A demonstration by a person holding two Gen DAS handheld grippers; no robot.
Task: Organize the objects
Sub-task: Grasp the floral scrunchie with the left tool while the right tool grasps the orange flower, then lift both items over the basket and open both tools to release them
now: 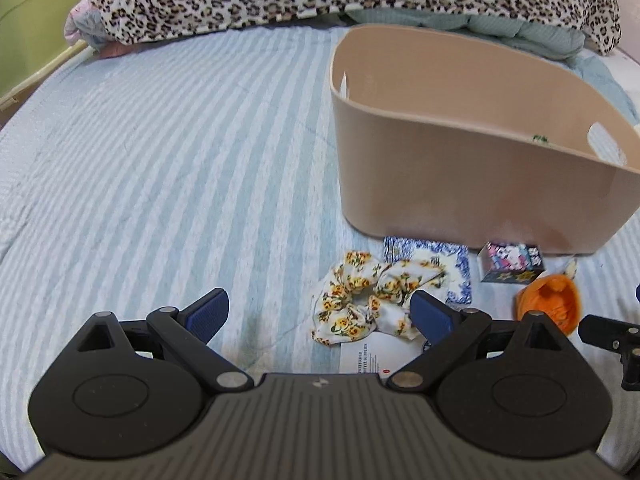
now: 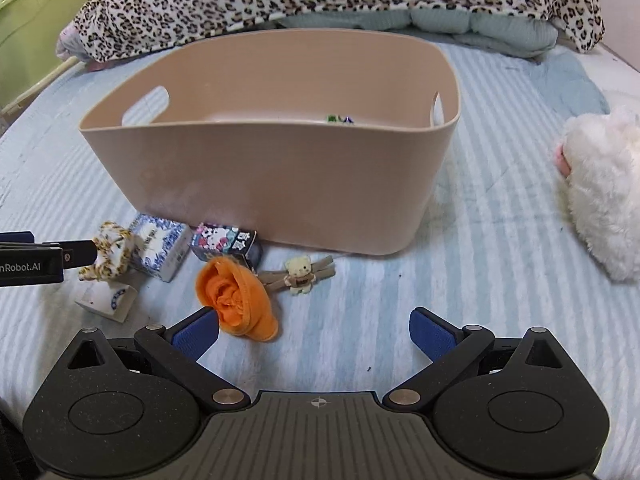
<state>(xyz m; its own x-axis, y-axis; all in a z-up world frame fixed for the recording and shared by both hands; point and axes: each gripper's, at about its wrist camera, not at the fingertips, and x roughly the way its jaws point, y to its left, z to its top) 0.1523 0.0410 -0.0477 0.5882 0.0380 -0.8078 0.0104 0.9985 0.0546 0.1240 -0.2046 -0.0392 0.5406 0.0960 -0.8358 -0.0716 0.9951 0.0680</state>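
1. Several small items lie in front of the beige bin [image 1: 460, 184] on the striped bed. From the left wrist, the left gripper [image 1: 320, 312] hangs with jaws spread, its right finger touching the floral scrunchie [image 1: 372, 304].
2. From the right wrist, the right gripper [image 2: 314, 332] is spread too, empty, just beside the orange cloth [image 2: 236, 300]. Likely a pickup step: centre, close, lift into the bin.
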